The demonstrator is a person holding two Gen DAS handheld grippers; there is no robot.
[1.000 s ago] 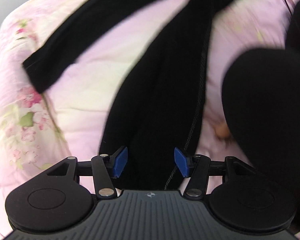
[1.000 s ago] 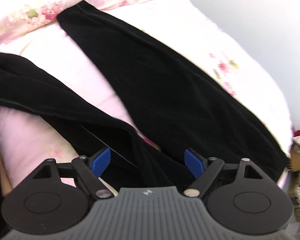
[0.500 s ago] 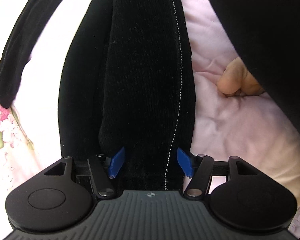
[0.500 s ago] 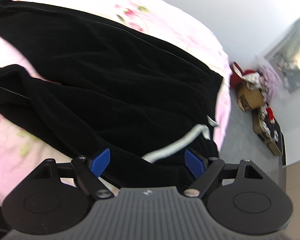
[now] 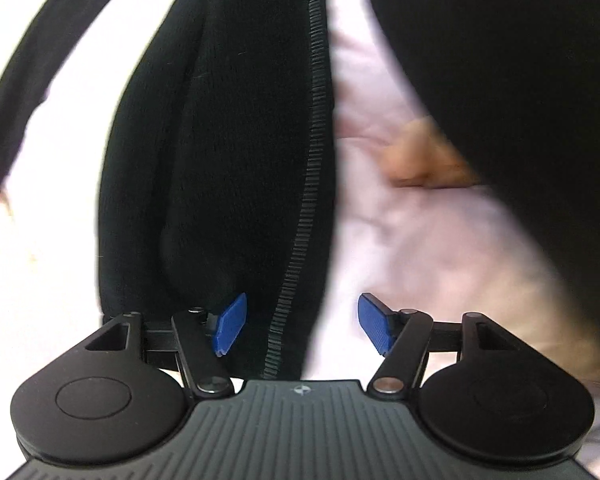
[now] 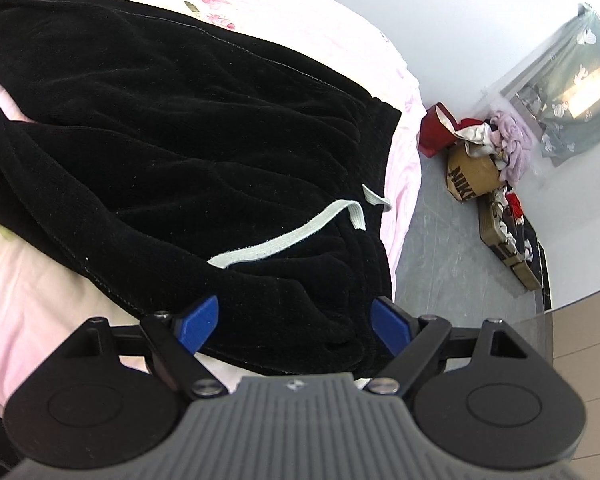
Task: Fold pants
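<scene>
Hand-held grippers [image 5: 298, 326] [image 6: 296, 324] both hover released over the black pants [image 6: 180, 140] spread on the pink bed [image 6: 28, 304]; the left, with a stitched leg edge [image 5: 300, 216] between its jaws toward 12 o'clock, risks pinching bedding too.

Each handheld gripper, the left gripper [image 5: 300, 322] and the right gripper [image 6: 294, 322], has a dark grey ribbed housing with a small round emblem, two matt black round discs, black link arms with silver screws, and blue ridged fingers [image 5: 230, 324].
</scene>
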